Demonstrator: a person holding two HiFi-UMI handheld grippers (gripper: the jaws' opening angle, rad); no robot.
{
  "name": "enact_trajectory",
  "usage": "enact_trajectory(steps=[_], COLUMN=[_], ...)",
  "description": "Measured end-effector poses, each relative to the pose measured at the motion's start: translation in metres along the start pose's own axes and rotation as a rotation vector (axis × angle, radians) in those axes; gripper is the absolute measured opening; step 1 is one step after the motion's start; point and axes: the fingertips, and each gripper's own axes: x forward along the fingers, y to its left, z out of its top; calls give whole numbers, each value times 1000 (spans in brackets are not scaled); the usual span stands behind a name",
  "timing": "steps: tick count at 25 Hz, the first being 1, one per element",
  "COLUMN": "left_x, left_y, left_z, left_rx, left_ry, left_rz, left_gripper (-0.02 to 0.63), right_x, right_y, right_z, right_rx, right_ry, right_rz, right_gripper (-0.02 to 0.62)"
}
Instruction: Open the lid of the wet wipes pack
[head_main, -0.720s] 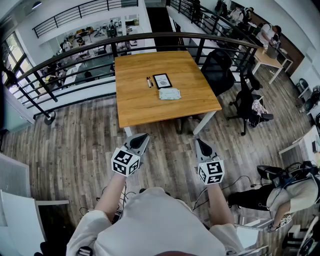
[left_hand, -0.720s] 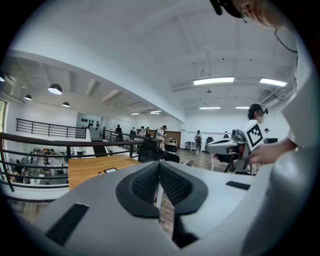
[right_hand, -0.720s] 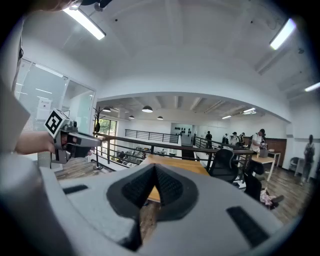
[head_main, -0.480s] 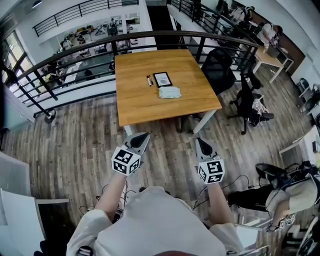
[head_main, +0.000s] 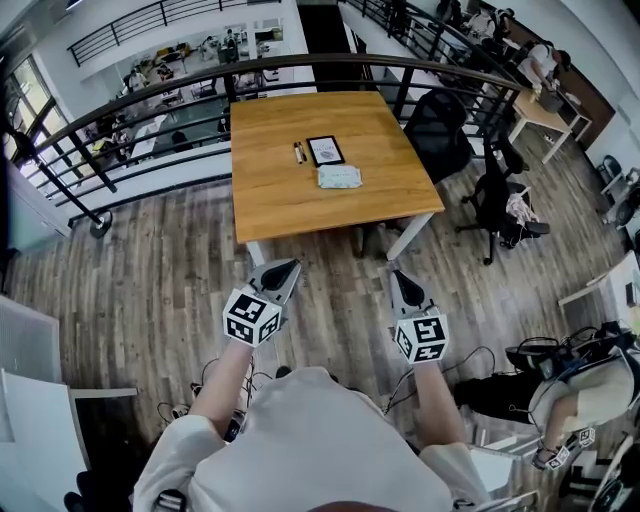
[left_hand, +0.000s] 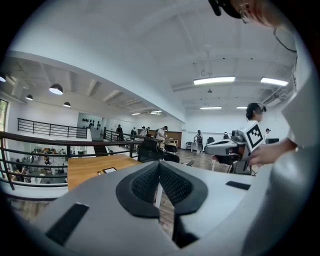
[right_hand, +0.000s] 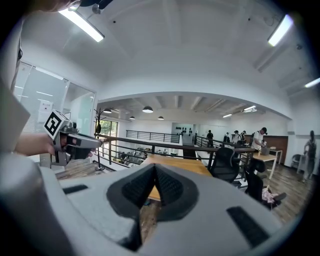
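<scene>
Head view, wet wipes pack (head_main: 340, 177) lying flat on the wooden worktop (head_main: 280, 205), well ahead of both tongs, left tongs (head_main: 287, 266) and right tongs (head_main: 397, 274) pressed together, empty, above the floor (head_main: 150, 290).

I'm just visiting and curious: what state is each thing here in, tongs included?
Left grey tongs: shut, empty.
Right grey tongs: shut, empty.
Pale flat wet wipes pack: lying on the square wooden table, untouched; lid too small to judge.
Black-framed tablet: lying flat.
</scene>
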Motion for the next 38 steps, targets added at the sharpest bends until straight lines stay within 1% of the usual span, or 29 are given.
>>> enact_trajectory(steps=[5,12,16,19,21,22,30,33,38], left_x=[5,10,14,17,17,16,29,39,69], left_y=[-12,-30,-38,-42,-45,-46,-43,-32,-5], left_z=[-1,-5,-9,-12,-15,-17,-29,-31,-32], left_rx=[4,-3,-8,-10,-11,-12,-22,-20,-25], left_ry=[-2,8,14,20,26,28,44,51,59], left_rz=[-2,8,19,22,27,29,22,8,-26], left_gripper=[-5,38,51,57,66,76,78,80,80], right_x=[-6,-17,-17,-16,-17,-18,-5,7,40], right_y=[-3,-11,-19,-24,-23,-23,-24,-25,-35], right_z=[-8,-17,-25,-32,-36,-39,-51,-54,-52], right_rx=[-11,-7,-5,3,9,10,10,7,21], right_ry=[17,34,43,59,65,68,85,94,101], right_rz=[33,55,71,85,98,103,123,121,103], right_gripper=[4,37,89,159,171,172,173,172,173])
